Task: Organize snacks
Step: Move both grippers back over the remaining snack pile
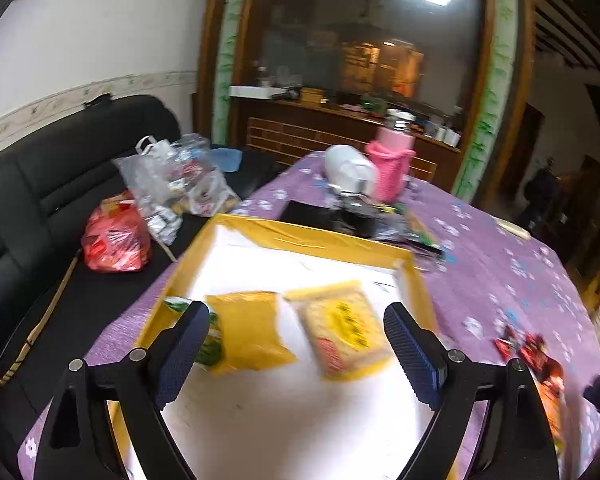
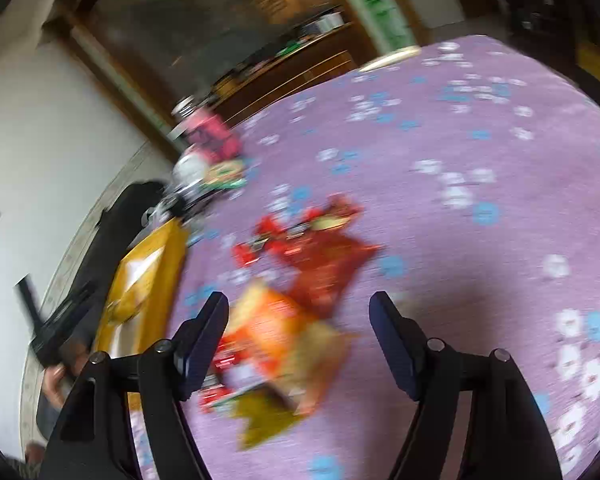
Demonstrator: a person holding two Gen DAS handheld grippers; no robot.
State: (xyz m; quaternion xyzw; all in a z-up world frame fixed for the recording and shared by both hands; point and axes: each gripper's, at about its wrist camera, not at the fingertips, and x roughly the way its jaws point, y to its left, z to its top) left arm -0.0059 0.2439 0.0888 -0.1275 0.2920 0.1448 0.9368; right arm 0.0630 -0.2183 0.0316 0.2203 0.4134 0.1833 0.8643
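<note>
Left gripper (image 1: 296, 328) and right gripper (image 2: 298, 318) are of one build — matte black angled arms, each fitted with round silver pivot screws. Fingers (image 1: 410, 350) carry dark blue pads with fine ribbing — tips taper to blunt points.

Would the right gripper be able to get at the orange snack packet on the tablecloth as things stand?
Probably yes: the right gripper is open, the orange snack packet lies just ahead of it, and nothing covers the packet.

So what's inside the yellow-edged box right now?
The box holds a plain yellow packet, a yellow noodle-like packet and a green packet, partly hidden behind the left gripper finger.
</note>
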